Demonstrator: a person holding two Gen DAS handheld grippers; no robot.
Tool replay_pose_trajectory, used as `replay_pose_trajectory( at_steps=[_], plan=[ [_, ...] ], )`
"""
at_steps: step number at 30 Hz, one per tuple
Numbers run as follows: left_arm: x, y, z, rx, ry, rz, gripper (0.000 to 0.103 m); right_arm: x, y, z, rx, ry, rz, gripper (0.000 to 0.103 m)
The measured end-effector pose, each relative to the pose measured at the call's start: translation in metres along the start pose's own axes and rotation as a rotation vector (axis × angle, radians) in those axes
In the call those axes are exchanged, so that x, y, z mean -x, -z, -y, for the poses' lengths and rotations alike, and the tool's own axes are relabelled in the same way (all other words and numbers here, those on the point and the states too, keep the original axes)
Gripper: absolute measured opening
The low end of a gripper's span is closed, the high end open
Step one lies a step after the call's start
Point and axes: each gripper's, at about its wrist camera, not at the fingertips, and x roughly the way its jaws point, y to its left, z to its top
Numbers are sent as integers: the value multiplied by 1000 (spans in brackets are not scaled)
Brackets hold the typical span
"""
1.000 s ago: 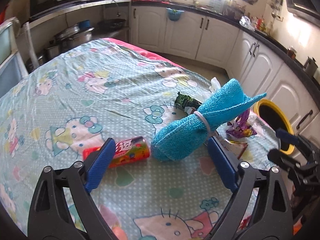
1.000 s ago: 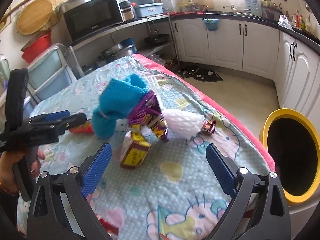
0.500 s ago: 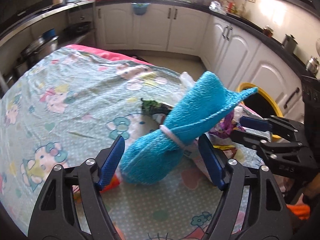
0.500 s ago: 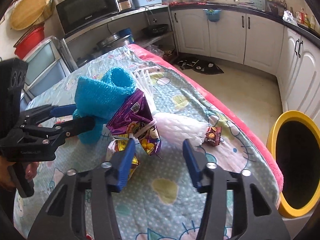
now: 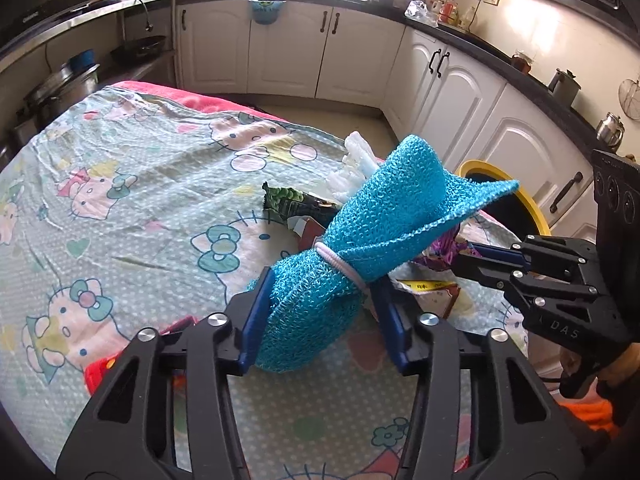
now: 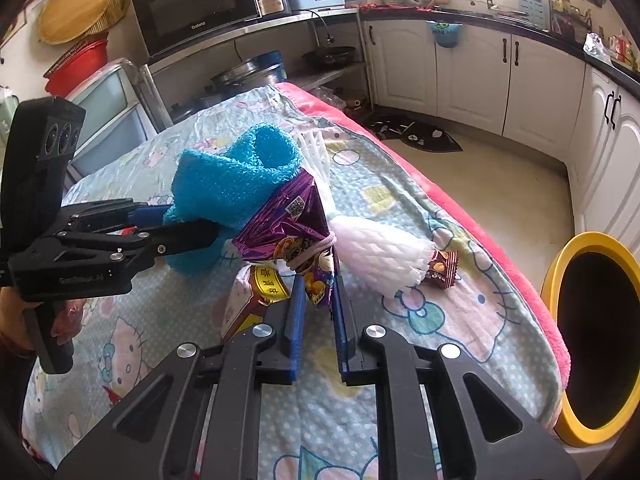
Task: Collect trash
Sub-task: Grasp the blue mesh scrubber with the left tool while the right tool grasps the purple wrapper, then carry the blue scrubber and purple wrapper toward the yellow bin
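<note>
Task status: collection has barely begun. No item can be seen in the round yellow-rimmed bin, which stands on the floor beside the table's far edge; its inside is dark. All rubbish remains on the cartoon-print tablecloth.

Relative to the blue knitted cloth bundle tied with a white band, working left to right: a red wrapper lies to its left, partly hidden behind the left gripper; a dark green packet lies just behind it; white foam netting and a small brown sweet wrapper lie to its right.

Left gripper: angled down toward the table, jaws have just been closing and now press both sides of the bundle's lower half.

Right gripper: also angled down, jaws have just been closing and are now clamped on the lower edge of the crumpled purple foil snack bag, which touches the bundle's right side.

Remaining: lift both items, carry to bin, then clear the rest
</note>
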Motion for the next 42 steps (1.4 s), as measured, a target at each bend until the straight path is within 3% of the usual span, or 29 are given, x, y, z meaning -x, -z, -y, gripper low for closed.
replay_pose_trajectory(
  at_steps=[6, 26, 42],
  plan=[
    [13, 6, 7, -10, -1, 26, 31, 9, 4, -1, 3, -6, 8, 11],
    [56, 15, 40, 40, 4, 90, 29, 65, 17, 8, -3, -13, 64, 10],
    [52, -16, 91, -4, 49, 120, 29, 114, 28, 52, -82, 71, 133, 10]
  ],
)
